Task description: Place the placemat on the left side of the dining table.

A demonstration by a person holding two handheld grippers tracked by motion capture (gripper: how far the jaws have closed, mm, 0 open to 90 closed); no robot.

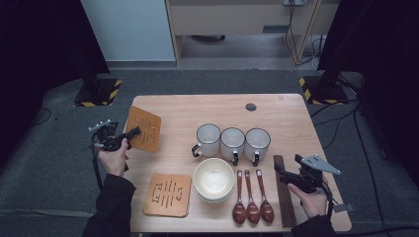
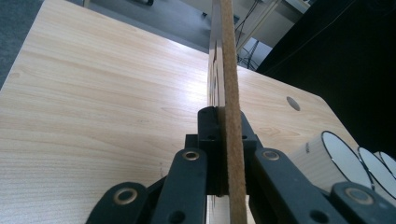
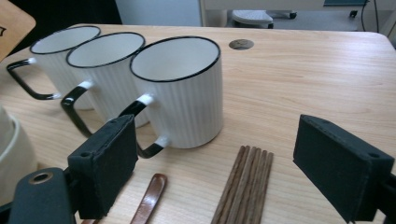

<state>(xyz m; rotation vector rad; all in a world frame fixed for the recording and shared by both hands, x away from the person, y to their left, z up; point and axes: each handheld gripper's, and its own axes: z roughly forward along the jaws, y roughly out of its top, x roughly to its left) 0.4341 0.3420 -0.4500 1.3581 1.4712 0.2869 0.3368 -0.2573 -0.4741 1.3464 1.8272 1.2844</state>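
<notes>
Two square cork mats lie in play: one mat point(image 1: 144, 129) is pinched by its near-left edge between the fingers of the left gripper point(image 1: 132, 133), at the bench's left side. In the left gripper view this mat point(image 2: 232, 102) stands on edge, straight up between the black fingers point(image 2: 208, 140), which press flat against both of its faces above the bench point(image 2: 93, 107). The second mat point(image 1: 168, 194) lies flat near the front edge, just left of a cream bowl point(image 1: 214, 178).

Behind the bowl, three white ribbed mugs point(image 1: 232, 141) with black rims stand in a row, handles toward the person. Three brown spoons point(image 1: 252, 197) lie side by side to the bowl's right, and a bundle of dark chopsticks point(image 1: 284, 192) lies just beyond them.

Over those chopsticks hovers the right gripper point(image 1: 279, 170), its fingers spread wide with nothing between them. In the right gripper view the chopsticks point(image 3: 243, 184) run up between the parted fingers point(image 3: 109, 163), with the nearest mug point(image 3: 180, 88) just behind and a spoon handle point(image 3: 150, 198) at the left.
</notes>
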